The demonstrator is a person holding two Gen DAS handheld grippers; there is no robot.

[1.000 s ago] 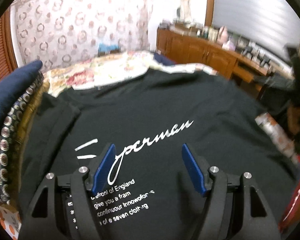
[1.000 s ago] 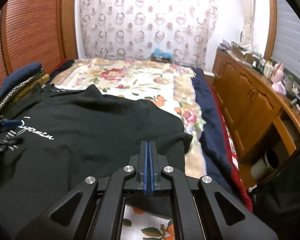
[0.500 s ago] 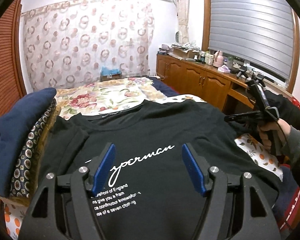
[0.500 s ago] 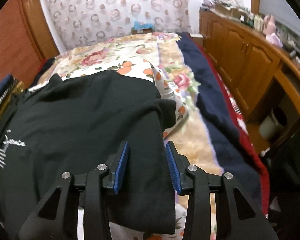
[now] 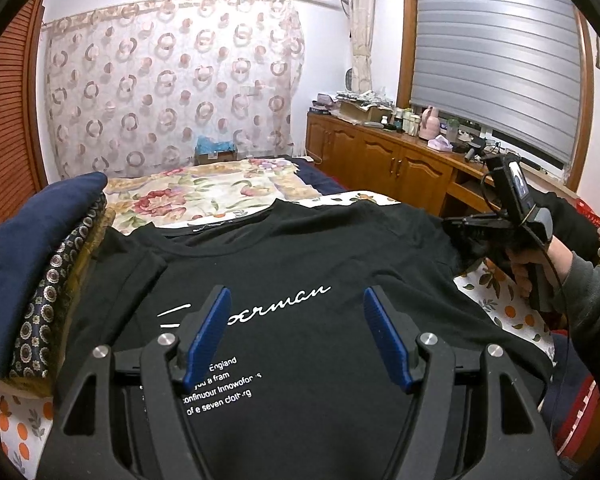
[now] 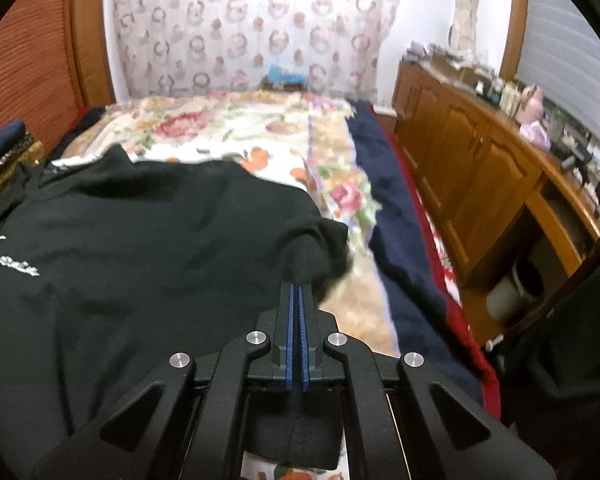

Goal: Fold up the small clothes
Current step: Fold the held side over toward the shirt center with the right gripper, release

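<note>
A black T-shirt [image 5: 300, 264] with white script lies flat, front up, on the bed. My left gripper [image 5: 295, 294] hovers open above its chest print, blue pads wide apart with nothing between them. At the shirt's right side, my right gripper [image 6: 296, 286] is closing its jaws tight on the right sleeve [image 6: 324, 248]. The blue pads are pressed together with a ridge of black fabric pinched between them and bunched beyond the tips. In the left wrist view that right gripper [image 5: 456, 222] shows at the shirt's right shoulder, held by a person's hand [image 5: 528, 264].
A stack of folded clothes [image 5: 40, 248], navy on top, sits left of the shirt. The floral bedspread [image 5: 204, 196] stretches beyond the collar. A wooden cabinet [image 5: 388, 164] with clutter runs along the right wall, past a navy and red blanket edge [image 6: 400, 216].
My right gripper opened, dropped onto the shirt's right sleeve and shut on it, bunching the fabric. My left gripper rose and tipped up a little over the print, still open.
</note>
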